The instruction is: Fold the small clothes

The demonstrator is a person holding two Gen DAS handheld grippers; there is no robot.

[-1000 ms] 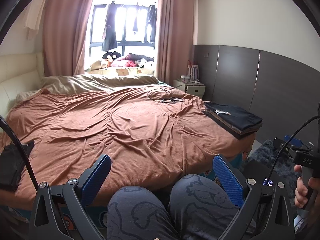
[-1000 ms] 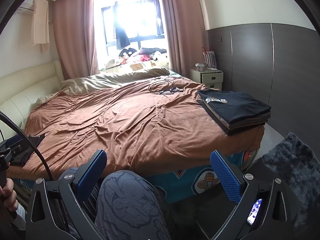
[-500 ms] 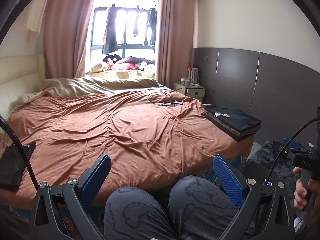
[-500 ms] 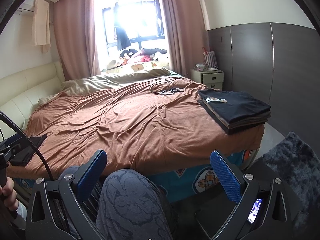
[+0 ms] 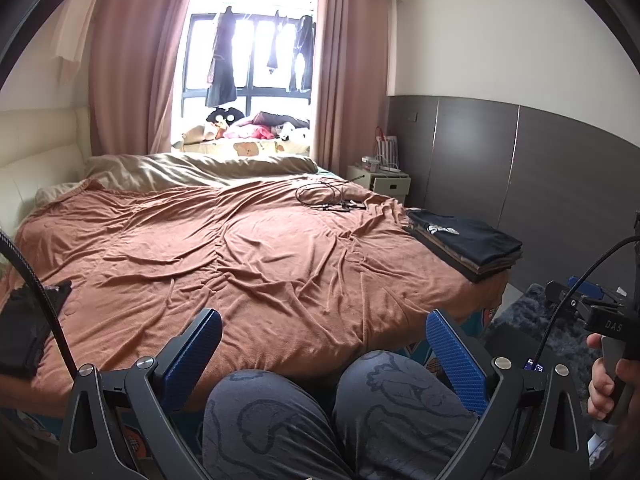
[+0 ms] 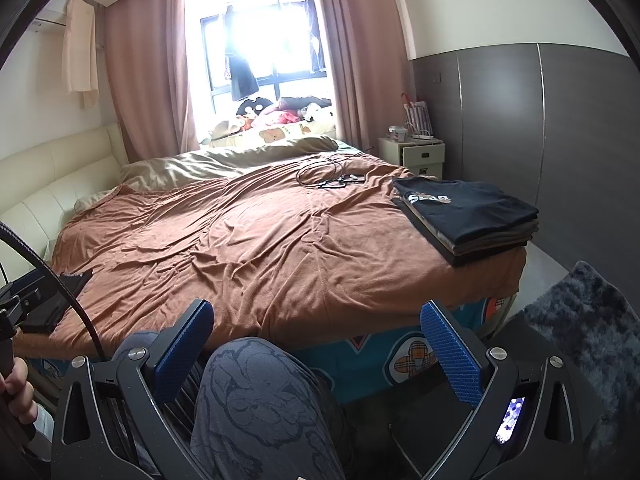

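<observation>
Bedroom scene: a bed [image 5: 248, 264] with a brown cover fills both views beyond the fingers. The folded stack [image 6: 468, 216] sits on the bed's corner, ahead and right of the right gripper [image 6: 316, 344]; a dark garment [image 5: 24, 328] lies at the bed edge, left of the left gripper [image 5: 320, 344]. Both sets of fingers stand wide open and empty above the person's knees [image 5: 332, 412]. Over the last second both cameras tilted only slightly; no garment moved, so probably a pause between items. The left view alone shows the hand [image 5: 608, 380] on the right handle; the right view shows the rug [image 6: 580, 328] more fully.
</observation>
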